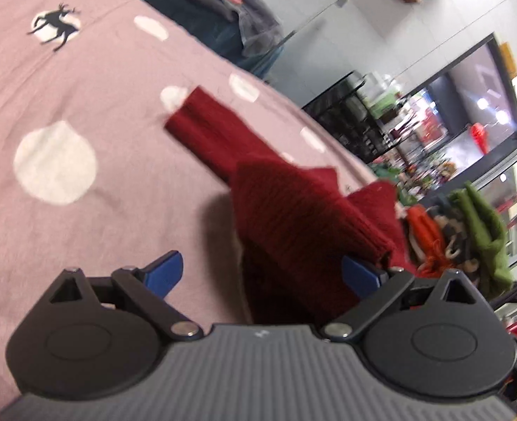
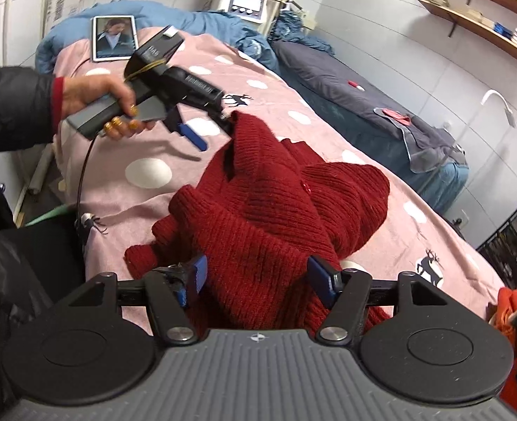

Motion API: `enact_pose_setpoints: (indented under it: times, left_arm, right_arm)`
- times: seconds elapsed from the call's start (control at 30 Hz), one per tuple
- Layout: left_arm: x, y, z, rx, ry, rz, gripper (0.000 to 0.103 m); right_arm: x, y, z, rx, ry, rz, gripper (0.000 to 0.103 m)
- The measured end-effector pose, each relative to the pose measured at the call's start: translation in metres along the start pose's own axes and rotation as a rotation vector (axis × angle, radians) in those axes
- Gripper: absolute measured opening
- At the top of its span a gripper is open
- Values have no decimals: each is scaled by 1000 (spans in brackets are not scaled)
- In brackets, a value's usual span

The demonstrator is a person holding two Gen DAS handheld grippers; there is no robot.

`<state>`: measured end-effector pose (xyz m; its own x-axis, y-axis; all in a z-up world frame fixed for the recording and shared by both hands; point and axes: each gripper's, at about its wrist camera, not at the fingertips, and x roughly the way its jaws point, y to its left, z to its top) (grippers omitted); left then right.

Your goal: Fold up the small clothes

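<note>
A small dark red knitted sweater (image 2: 276, 203) lies bunched on a pink bedspread with white dots (image 2: 146, 172). My left gripper (image 1: 262, 273) is open; part of the sweater (image 1: 293, 210) drapes over its right finger (image 1: 360, 273), and a sleeve (image 1: 205, 129) stretches away across the bed. In the right wrist view the left gripper (image 2: 212, 133) is at the sweater's far upper edge, held by a hand. My right gripper (image 2: 258, 277) is open, its blue fingers either side of the sweater's near fold.
A tablet (image 2: 114, 37) lies at the head of the bed by a blue duvet (image 2: 202, 21). A second bed with grey and blue covers (image 2: 363, 98) stands to the right. Orange and green clothes (image 1: 462, 231) are piled past the bed's edge. Wall shelves (image 2: 486, 17) hang at upper right.
</note>
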<state>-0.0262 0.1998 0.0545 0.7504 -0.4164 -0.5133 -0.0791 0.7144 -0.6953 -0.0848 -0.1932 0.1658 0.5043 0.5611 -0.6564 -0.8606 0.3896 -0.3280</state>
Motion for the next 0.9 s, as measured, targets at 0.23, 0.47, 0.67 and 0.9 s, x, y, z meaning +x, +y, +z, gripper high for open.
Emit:
enact_pose_setpoints:
  times: [0.23,0.47,0.67,0.9]
  left_arm:
    - [-16,24,30,-93,-56,-10,99]
    - [37,-11,62,-19,123,-36,99]
    - [83,-59,57,163,262,-4,61]
    - [86,-67,45,221,288,17,25]
  right_arm:
    - [0,6,5,-63,-2,31,102]
    - [11,25,18,-249,-6,45,102]
    - [19,25,17,-367,11,33,102]
    - [52,13,15,-422,136,83,103]
